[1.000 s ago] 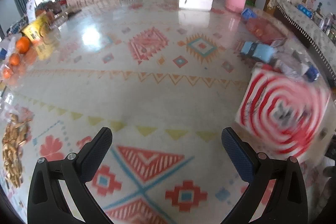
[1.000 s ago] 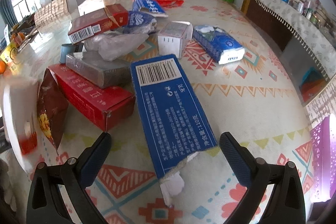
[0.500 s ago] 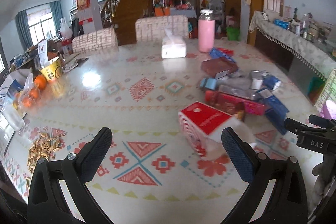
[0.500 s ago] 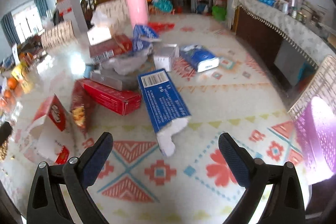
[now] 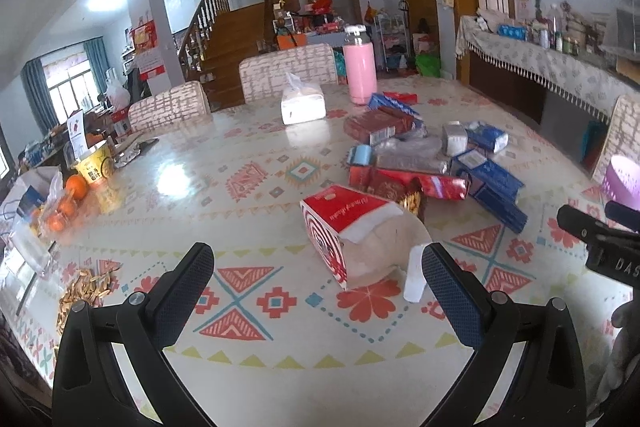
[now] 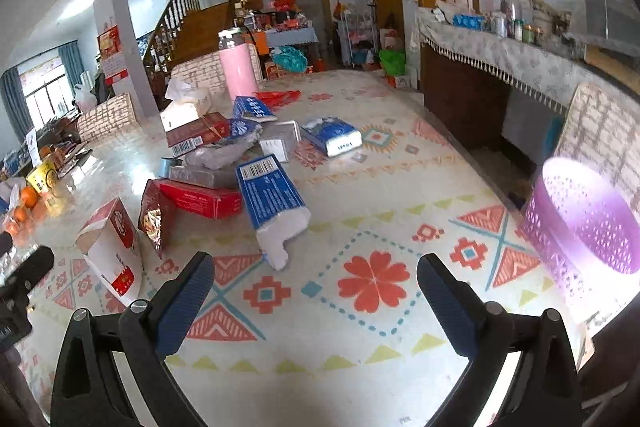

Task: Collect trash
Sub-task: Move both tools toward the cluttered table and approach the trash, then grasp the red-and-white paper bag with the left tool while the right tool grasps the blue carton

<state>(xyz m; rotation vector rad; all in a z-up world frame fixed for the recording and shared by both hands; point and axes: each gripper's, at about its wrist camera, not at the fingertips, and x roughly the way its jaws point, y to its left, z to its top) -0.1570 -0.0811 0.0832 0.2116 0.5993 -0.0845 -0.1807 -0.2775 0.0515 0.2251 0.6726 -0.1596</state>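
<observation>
A heap of trash lies on the patterned table: a red-and-white torn carton (image 5: 352, 227) (image 6: 112, 243), a long blue box (image 6: 272, 203) (image 5: 492, 187), red boxes (image 6: 200, 199) (image 5: 408, 183), a snack bag (image 6: 154, 223), tissue packs (image 6: 332, 137) and crumpled plastic (image 6: 224, 155). A purple perforated basket (image 6: 588, 227) (image 5: 624, 183) stands at the table's right edge. My left gripper (image 5: 316, 291) is open and empty, held above the table just short of the torn carton. My right gripper (image 6: 316, 295) is open and empty, short of the blue box, basket to its right.
A pink bottle (image 5: 360, 71), a white tissue pack (image 5: 302, 103), oranges (image 5: 70, 191), a yellow cup (image 5: 96, 165) and scattered snack bits (image 5: 82, 291) sit on the table (image 5: 248, 155). Chairs (image 5: 288, 71) stand behind it, a cloth-covered sideboard (image 6: 500, 59) to the right.
Both grippers have pulled back and up from the trash, so the whole table and room show now. Both stay open and empty. The right gripper now shows at the left view's edge.
</observation>
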